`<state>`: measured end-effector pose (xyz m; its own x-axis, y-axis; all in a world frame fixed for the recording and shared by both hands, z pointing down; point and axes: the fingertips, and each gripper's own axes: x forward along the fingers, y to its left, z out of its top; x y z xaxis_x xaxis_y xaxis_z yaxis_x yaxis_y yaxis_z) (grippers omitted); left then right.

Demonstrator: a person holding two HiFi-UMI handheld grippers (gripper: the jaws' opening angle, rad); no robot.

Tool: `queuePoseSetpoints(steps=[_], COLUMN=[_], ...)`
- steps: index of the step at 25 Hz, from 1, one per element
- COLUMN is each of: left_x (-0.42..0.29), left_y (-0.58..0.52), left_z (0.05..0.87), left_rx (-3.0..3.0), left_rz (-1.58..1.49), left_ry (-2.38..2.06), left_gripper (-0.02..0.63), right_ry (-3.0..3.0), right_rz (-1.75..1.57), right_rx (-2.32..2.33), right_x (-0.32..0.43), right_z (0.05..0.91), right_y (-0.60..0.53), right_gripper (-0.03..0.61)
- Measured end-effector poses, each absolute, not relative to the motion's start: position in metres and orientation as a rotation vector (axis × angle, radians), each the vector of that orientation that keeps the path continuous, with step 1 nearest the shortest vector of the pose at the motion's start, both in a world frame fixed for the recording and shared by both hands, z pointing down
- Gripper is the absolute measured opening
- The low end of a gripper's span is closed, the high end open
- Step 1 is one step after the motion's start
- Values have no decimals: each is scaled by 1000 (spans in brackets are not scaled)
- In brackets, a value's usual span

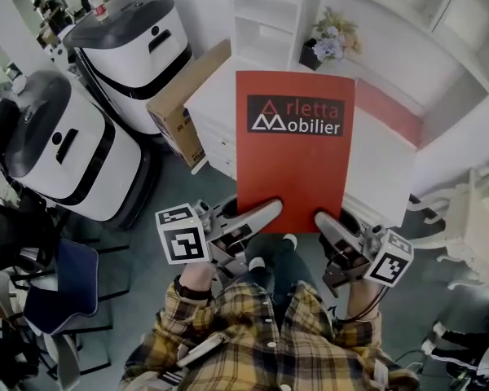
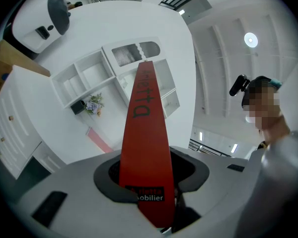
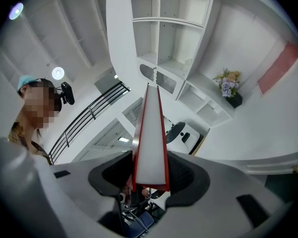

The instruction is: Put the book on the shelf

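Observation:
A large red book (image 1: 293, 149) with a dark title label lies flat in the air in front of me, above a white cabinet top (image 1: 391, 177). My left gripper (image 1: 265, 212) is shut on its near edge at the left. My right gripper (image 1: 326, 222) is shut on the same edge at the right. In the left gripper view the red spine (image 2: 146, 143) runs up between the jaws of the left gripper (image 2: 149, 182). The right gripper view has the white page edge (image 3: 150, 143) clamped in the right gripper (image 3: 150, 175). The white shelf unit (image 1: 265, 23) stands beyond the book.
A pot of flowers (image 1: 330, 43) sits in a shelf compartment. Two white rounded machines (image 1: 130, 43) (image 1: 61, 149) and a cardboard box (image 1: 183, 104) stand at the left. A blue chair (image 1: 61, 287) is near my left side, and a white ornate table (image 1: 473, 226) at the right.

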<state>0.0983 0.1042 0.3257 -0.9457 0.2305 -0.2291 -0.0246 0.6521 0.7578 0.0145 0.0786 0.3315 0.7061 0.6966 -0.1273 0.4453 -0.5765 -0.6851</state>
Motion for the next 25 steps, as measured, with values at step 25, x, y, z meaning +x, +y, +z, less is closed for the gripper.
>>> queuePoseSetpoints(steps=[25], left_x=[122], left_y=[-64], left_z=[339], left_rx=[354], left_rz=[1203], left_ry=[2514], left_gripper=[178], right_ry=[-711], right_rz=[468], right_rx=[-2247], right_x=[36], right_z=[348], right_y=[-79], right_gripper=[202])
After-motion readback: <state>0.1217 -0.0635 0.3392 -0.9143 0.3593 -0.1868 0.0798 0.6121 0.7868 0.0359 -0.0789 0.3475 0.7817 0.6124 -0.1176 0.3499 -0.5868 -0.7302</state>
